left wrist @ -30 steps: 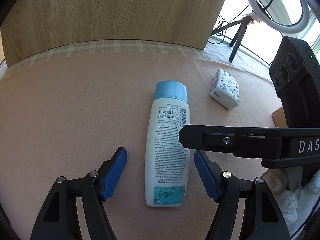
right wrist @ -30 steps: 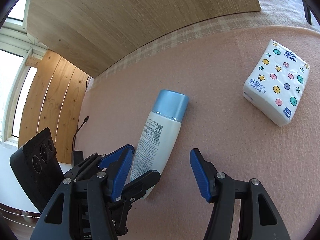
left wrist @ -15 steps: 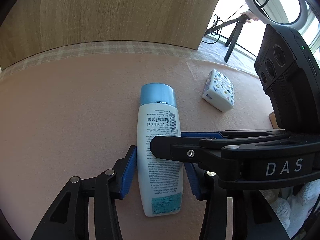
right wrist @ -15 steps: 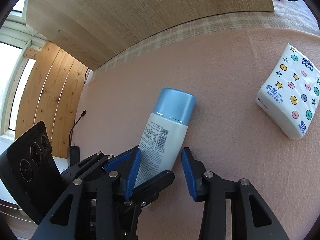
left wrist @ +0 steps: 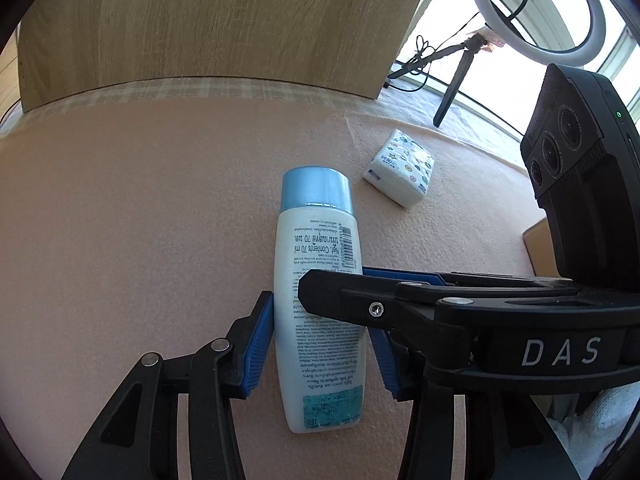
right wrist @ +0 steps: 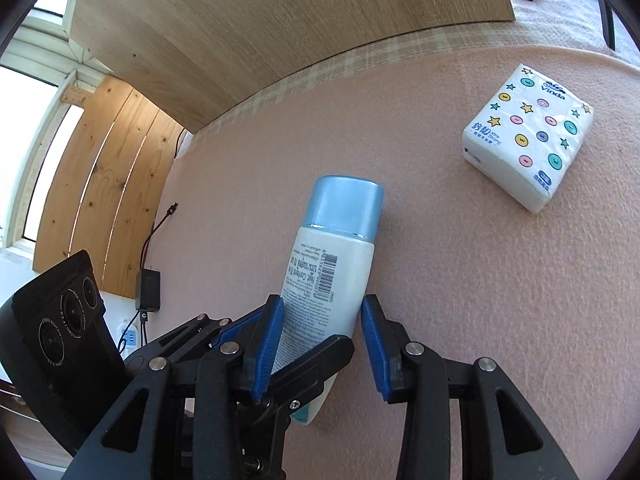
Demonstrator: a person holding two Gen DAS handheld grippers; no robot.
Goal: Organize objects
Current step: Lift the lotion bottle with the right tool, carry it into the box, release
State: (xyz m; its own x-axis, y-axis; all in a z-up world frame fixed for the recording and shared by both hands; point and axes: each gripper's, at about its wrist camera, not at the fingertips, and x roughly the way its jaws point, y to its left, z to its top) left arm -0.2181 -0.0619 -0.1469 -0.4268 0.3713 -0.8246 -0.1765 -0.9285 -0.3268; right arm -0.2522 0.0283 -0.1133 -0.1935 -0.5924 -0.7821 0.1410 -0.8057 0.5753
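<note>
A white bottle (left wrist: 316, 300) with a light blue cap lies flat on the pink cloth (left wrist: 140, 220), cap pointing away from me. My left gripper (left wrist: 320, 348) is shut on its lower body, one blue pad pressing each side. My right gripper (right wrist: 320, 336) is shut on the same bottle (right wrist: 332, 268) a little nearer the cap. Its black finger (left wrist: 360, 300) crosses over the bottle from the right in the left wrist view. A white tissue pack (right wrist: 528, 132) printed with coloured dots and stars lies apart, beyond the bottle to the right (left wrist: 400, 168).
A wooden board (left wrist: 200, 20) stands along the back edge of the cloth. A ring light on a tripod (left wrist: 536, 12) is at the back right and a cardboard box edge (left wrist: 538, 248) at the right. A charger with its cable (right wrist: 148, 284) lies beyond the cloth's left edge.
Both grippers stood open around the bottle a second ago and have since closed onto it. The bottle and both grippers have then shifted together a little across the cloth.
</note>
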